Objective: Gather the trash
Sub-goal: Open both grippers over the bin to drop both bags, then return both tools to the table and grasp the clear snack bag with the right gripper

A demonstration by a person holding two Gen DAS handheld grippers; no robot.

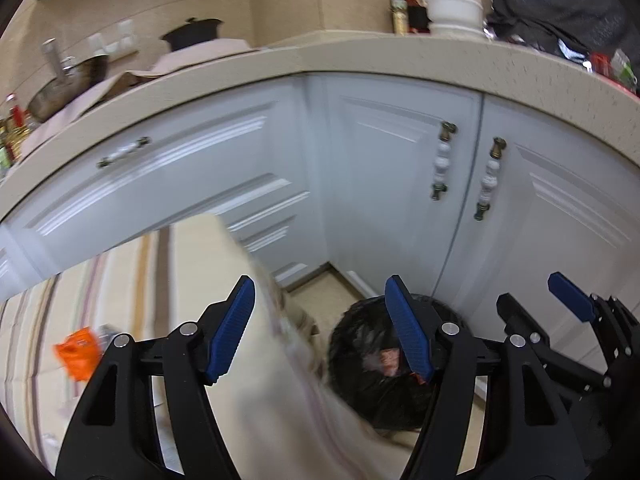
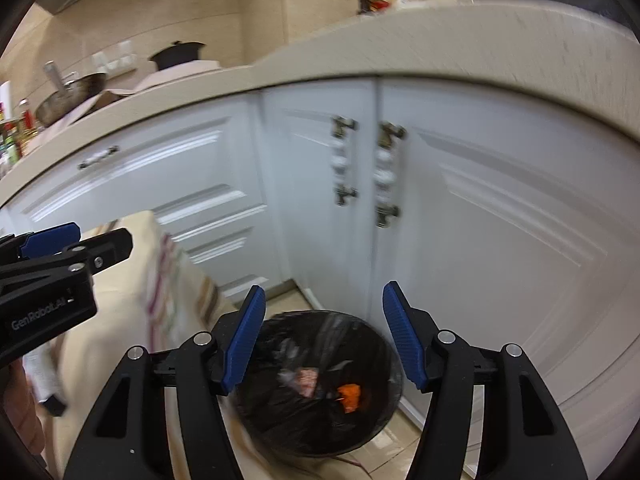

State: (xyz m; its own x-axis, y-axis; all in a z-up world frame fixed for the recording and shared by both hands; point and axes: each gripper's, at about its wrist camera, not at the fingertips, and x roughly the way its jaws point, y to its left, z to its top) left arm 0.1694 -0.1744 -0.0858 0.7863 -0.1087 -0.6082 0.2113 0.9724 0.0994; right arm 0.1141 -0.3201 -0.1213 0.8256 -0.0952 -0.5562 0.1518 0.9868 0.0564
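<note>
Both grippers empty over the bin

Left gripper (image 1: 320, 328) and right gripper (image 2: 324, 336) hang with jaws spread, nothing between them. One orange wrapper (image 1: 78, 354) lies on the striped cloth (image 1: 32, 320): light, crinkly, pinch an edge. Bin (image 2: 316, 380) holds maybe two scraps, too blurry.

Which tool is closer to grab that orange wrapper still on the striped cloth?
Probably the left tool. The orange wrapper lies on the striped cloth just beside its left finger, and it looks open and empty. The right tool hangs over the black trash bin, away from it.
</note>
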